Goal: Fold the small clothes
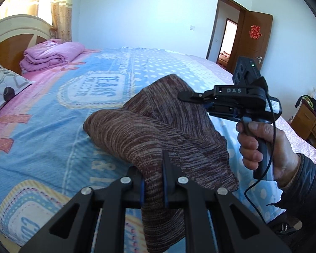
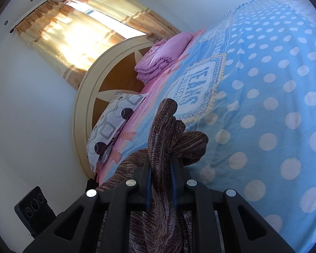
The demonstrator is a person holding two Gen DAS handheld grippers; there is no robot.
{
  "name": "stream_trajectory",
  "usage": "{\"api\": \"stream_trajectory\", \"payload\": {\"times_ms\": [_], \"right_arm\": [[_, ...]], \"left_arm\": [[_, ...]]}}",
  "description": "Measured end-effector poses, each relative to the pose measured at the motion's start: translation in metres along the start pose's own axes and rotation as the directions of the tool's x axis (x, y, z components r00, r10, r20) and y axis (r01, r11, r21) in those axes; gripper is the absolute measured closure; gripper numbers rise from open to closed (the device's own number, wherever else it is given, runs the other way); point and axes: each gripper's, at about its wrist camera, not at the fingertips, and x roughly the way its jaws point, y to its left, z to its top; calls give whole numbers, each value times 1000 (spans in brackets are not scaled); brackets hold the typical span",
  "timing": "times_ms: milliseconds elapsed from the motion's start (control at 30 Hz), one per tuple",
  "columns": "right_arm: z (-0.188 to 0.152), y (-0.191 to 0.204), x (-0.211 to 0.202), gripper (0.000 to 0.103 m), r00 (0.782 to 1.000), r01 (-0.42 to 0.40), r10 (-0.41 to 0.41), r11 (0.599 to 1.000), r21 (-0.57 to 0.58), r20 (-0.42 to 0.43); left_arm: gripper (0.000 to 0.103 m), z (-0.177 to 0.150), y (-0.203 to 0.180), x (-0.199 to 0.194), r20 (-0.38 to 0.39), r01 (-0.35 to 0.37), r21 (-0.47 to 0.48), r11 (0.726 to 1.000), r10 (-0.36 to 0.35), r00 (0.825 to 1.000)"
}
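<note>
A brown knitted garment (image 1: pixel 158 130) is lifted over the bed (image 1: pixel 52 126), one rounded fold of it sagging onto the blue patterned sheet near the middle. The left gripper (image 1: pixel 154 181) pinches one edge of the knit between narrowed fingers; the right gripper (image 2: pixel 161 181), in the person's right hand (image 1: pixel 261 145), clamps another part, seen bunched between its blue pads (image 2: pixel 172 181). A folded pink quilt (image 1: pixel 50 54) lies at the head end beside the headboard (image 1: pixel 14 33), with a patterned pillow (image 2: pixel 113 124) at that edge. Beyond the far side stands an open wooden door (image 1: pixel 252 40).
</note>
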Motion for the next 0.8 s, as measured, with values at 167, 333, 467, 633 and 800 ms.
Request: {"api": "stream_trajectory", "payload": {"times_ms": [167,333,467,633,800], "right_arm": [[-4,-2,22,88,999,12,-12,1000,4,-35],[-6,-6,32,88,998,25,-25,1000,6,-53],[-8,-13,39,88,997,42,-41,999,13,-67],[-11,-17,46,88,995,53,-52,998,15,-85],[-12,-17,49,88,994,56,-55,998,14,-91]], "left_arm": [[90,-7,12,4,-11,-8,-33,999,8,1000],[90,-14,21,7,-22,-8,-51,999,7,1000],[90,-21,23,9,-30,-11,-53,999,10,1000],[90,-32,27,12,-52,-12,-57,998,9,999],[90,-40,29,13,-65,-12,-66,998,8,998]]}}
